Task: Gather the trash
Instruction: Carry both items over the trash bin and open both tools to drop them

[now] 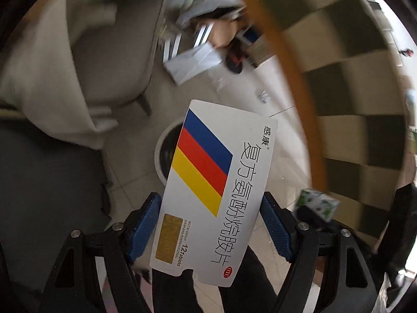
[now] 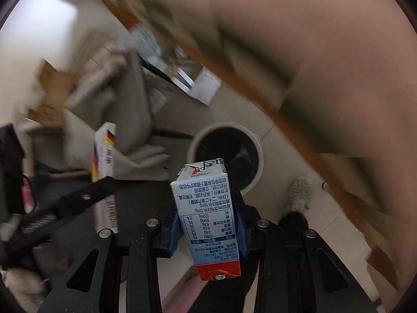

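A: Start at the left claw point(image 1: 208, 224). What has it got?

B: Its 2 blue pads point(image 1: 144, 224) stand wide apart and press the long edges of a flat white medicine box point(image 1: 213, 190), the one with blue, red and yellow stripes and "12 Tablets" printed on it. The box fills the lower centre of the left wrist view, tilted a little.

A: And the right claw point(image 2: 208, 224)?

B: Much narrower, clamped on a small milk carton point(image 2: 206, 216) with a pale blue nutrition panel and a red end. The carton sits lower centre of the right wrist view, red end toward the camera.

A: Where is the bin?

B: A round white trash bin point(image 2: 256, 154) with a dark liner stands on the pale tiled floor point(image 2: 273, 120), just above the carton in the right view. In the left view only an arc of its rim shows, behind the box's left edge.

A: Anything else around?

B: The tabletop edge point(image 1: 294, 78), orange-brown, sweeps down the right side. A beige chair point(image 1: 112, 60), probably upholstered, blurs at upper left. The medicine box also appears at left in the right view.
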`<act>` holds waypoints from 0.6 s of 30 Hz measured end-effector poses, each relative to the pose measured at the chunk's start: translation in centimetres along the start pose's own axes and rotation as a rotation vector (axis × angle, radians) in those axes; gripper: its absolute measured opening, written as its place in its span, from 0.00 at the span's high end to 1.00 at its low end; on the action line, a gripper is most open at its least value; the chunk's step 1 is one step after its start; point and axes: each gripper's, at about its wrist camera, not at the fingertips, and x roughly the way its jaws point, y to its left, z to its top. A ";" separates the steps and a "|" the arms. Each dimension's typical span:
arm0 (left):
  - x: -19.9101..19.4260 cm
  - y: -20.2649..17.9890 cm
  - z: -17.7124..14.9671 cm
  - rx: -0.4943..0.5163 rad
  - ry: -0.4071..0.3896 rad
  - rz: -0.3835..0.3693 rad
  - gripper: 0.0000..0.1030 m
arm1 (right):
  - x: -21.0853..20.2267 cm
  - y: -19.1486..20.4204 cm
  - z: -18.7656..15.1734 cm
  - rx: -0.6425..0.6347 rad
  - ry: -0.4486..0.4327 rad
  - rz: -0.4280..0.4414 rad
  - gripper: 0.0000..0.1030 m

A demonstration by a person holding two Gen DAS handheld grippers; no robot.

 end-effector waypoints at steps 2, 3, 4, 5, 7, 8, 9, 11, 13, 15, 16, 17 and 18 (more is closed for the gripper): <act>5.0 1.6 1.4 -0.028 0.042 -0.044 0.27 | 5.5 -0.7 0.1 0.013 0.014 -0.035 0.65; 6.7 2.1 1.8 -0.035 0.057 -0.062 0.27 | 7.6 -0.9 0.1 0.018 0.022 -0.038 0.65; 8.2 2.5 2.1 -0.039 0.073 -0.082 0.27 | 9.5 -1.3 0.2 0.020 0.026 -0.051 0.64; 11.3 2.9 2.9 -0.047 0.105 -0.121 0.26 | 11.7 -1.7 0.6 0.026 0.028 -0.058 0.64; 14.1 3.4 3.6 -0.056 0.125 -0.133 0.26 | 15.4 -2.5 0.9 0.028 0.040 -0.059 0.64; 15.8 3.5 4.0 -0.052 0.139 -0.141 0.26 | 17.3 -3.0 1.2 0.034 0.047 -0.051 0.63; 17.4 3.6 4.5 -0.048 0.148 -0.126 0.25 | 18.5 -3.5 1.3 0.037 0.049 -0.054 0.63; 19.3 3.8 5.1 -0.040 0.143 -0.107 0.07 | 20.5 -4.0 1.7 0.033 0.062 -0.061 0.47; 19.9 3.7 5.4 -0.026 0.123 -0.063 0.03 | 21.5 -4.4 2.1 0.020 0.054 -0.053 0.22; 19.7 3.4 5.4 -0.007 0.098 -0.035 0.02 | 22.0 -4.5 2.3 -0.020 0.045 -0.068 0.13; 19.3 3.0 5.4 0.007 0.080 0.000 0.02 | 21.8 -4.5 2.3 -0.031 0.044 -0.084 0.09; 19.1 2.9 5.2 0.018 0.069 0.026 0.02 | 21.8 -4.3 2.2 -0.045 0.040 -0.111 0.06; 18.8 2.4 4.8 0.042 0.043 0.083 0.02 | 21.6 -4.0 2.1 -0.062 0.035 -0.135 0.05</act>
